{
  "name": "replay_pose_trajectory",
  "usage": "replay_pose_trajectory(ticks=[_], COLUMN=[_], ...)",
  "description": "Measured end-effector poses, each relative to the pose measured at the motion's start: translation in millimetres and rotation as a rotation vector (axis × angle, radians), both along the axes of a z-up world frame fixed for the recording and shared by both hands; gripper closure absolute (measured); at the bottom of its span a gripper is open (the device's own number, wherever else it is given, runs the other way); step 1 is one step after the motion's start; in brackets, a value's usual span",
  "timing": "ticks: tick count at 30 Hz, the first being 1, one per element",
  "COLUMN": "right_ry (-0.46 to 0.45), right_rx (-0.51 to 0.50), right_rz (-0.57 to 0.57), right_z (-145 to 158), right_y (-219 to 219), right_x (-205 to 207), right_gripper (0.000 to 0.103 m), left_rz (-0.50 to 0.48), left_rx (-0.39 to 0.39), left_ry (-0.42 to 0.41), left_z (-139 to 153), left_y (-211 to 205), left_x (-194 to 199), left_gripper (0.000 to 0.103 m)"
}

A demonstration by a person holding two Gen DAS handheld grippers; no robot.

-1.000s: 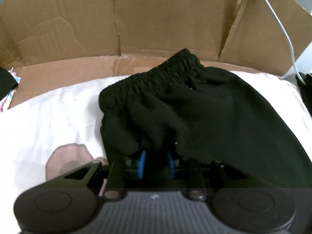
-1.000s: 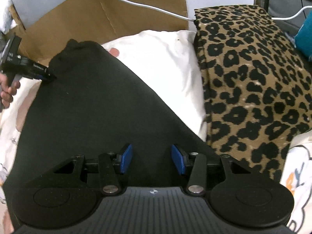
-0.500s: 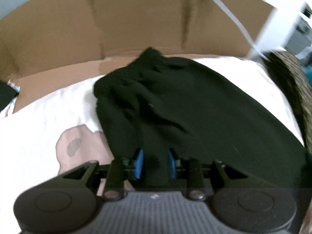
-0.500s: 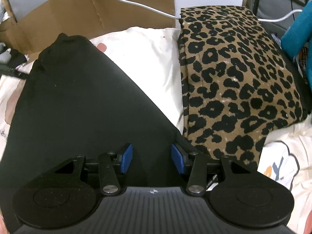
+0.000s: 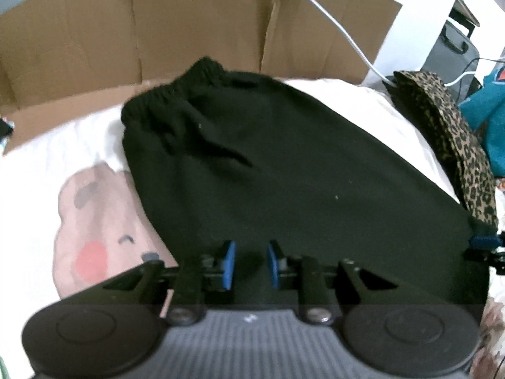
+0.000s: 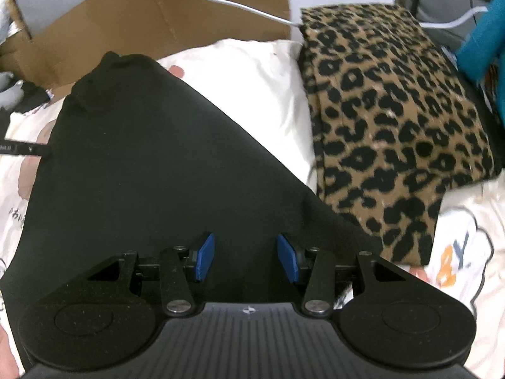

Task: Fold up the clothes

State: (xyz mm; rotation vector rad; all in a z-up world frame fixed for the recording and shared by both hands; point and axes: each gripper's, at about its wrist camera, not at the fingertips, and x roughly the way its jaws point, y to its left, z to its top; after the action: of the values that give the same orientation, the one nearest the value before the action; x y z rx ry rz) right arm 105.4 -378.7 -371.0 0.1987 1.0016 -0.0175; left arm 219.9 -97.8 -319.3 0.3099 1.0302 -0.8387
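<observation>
**Black garment spread flat, both grippers at its near edge**

Left wrist view: one black garment [image 5: 268,170] lies on the white printed sheet [image 5: 63,145], its elastic waistband [image 5: 176,94] at the far end near one cardboard panel [image 5: 157,25]. The left gripper [image 5: 248,267] is closing, black cloth between its two blue pads; whether they pinch it I cannot tell. A second ago the waistband was bunched close ahead; now it lies stretched farther off.

Right wrist view: the right gripper [image 6: 246,257] stands half-spread over the same cloth, grasping nothing that shows, unchanged. One folded leopard-print garment [image 6: 388,120] lies just beside it.
</observation>
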Motion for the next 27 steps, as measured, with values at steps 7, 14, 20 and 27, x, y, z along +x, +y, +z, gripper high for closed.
replay_pose_trajectory(ticks=[7, 14, 20, 27], right_ry=[0.016, -0.027, -0.049, -0.054], right_rx=[-0.035, -0.055, 0.04, 0.094], right_rz=[0.021, 0.065, 0.194, 0.297], right_z=[0.1, 21.0, 34.2, 44.4], right_y=[5.4, 22.2, 60.8, 101.4], right_x=[-5.4, -10.8, -10.2, -3.5], right_gripper=[0.051, 0.051, 0.052, 0.052], left_rz=[-0.002, 0.032, -0.002, 0.042], left_rx=[0.038, -0.043, -0.055, -0.063], left_ry=[0.035, 0.042, 0.001, 0.017], left_z=[-24.3, -3.9, 23.4, 29.7], left_y=[-0.6, 32.2, 65.1, 93.4], left_x=[-9.0, -18.3, -28.6, -34.3], left_gripper=[0.08, 0.08, 0.079, 0.079])
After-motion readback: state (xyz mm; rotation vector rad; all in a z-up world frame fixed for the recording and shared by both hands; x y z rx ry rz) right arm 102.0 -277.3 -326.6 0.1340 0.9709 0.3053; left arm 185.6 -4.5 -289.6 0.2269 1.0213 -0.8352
